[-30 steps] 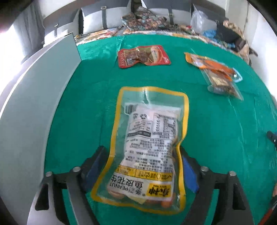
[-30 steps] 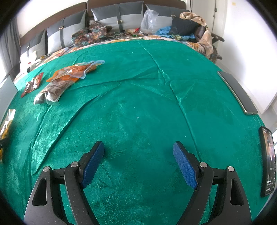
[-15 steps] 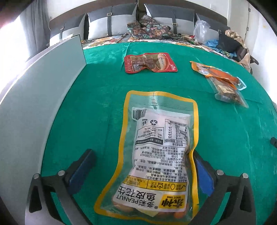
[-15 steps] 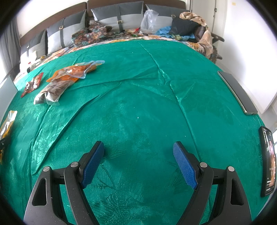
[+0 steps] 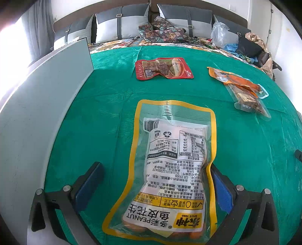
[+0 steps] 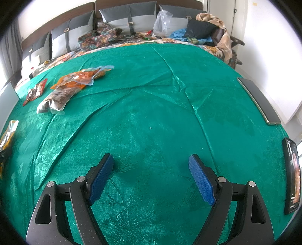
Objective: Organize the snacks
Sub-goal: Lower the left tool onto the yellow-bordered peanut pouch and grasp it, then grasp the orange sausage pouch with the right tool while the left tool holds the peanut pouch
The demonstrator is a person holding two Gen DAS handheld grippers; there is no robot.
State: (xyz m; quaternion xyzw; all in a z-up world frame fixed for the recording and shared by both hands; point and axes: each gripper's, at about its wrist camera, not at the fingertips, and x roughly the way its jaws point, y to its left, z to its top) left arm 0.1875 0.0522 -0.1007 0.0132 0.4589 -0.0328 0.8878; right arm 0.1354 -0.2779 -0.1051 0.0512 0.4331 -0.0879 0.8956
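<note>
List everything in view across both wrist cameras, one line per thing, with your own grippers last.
yellow-edged clear peanut bag: one, lying flat on the cloth between the left gripper's fingers
red foil snack pouch: one, farther back, middle
orange and clear snack packs: overlapping pile, count unclear, back right
green patterned cloth: one, covers the surface
pale grey panel: one, upright at left
dark flat phones: two, right edge
grey cushions: several, behind
left gripper: black, blue pads, open
right gripper: black, blue pads, open, nothing between its fingers

The left hand-held gripper [image 5: 156, 179] tilts downward with its 2 fingers spread wide; the right hand-held gripper [image 6: 151, 169] tilts likewise, its jaws apart.
</note>
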